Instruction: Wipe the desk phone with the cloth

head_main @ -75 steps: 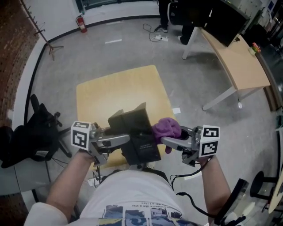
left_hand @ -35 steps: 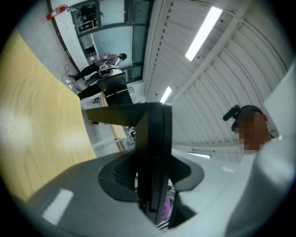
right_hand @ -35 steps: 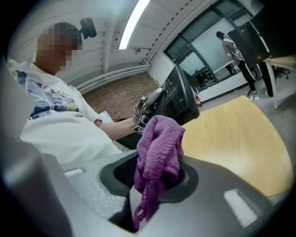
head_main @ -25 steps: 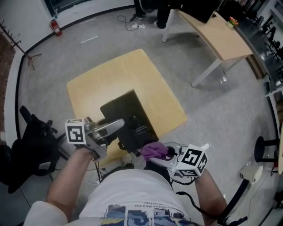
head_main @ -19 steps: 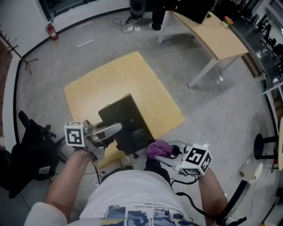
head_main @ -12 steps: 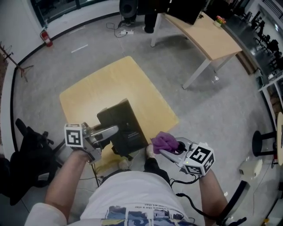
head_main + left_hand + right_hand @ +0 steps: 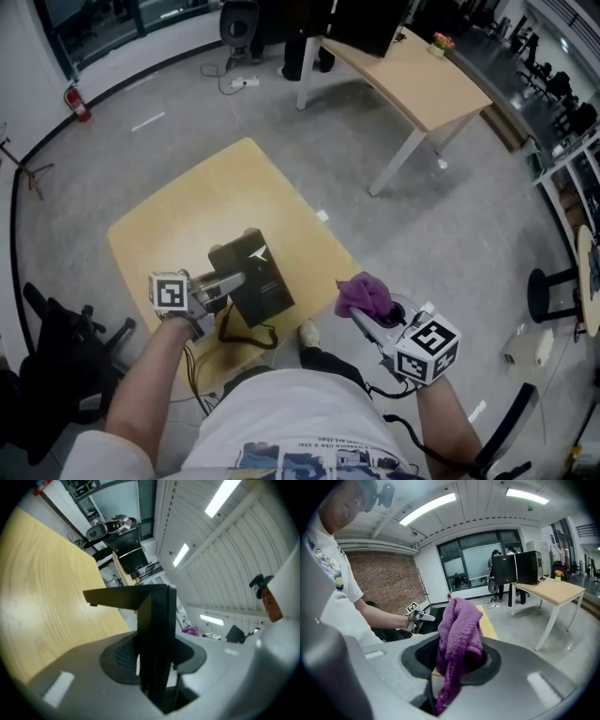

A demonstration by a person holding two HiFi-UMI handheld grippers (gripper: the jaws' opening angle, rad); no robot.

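Purple cloth [image 7: 364, 292], pinched in my right hand-held gripper [image 7: 362, 315], had swung well clear of the desk phone [image 7: 258, 281]. My left hand-held gripper [image 7: 228, 282] clamped the phone, lowered to the worktop [image 7: 187, 211]. Wiping appeared interrupted.

Head view way up high, looking steeply down onto the yellow table [image 7: 169, 225]. Left gripper view rolled sideways, hugging own jaws. Right gripper view facing across toward the left gripper [image 7: 417, 616], catching the same table.
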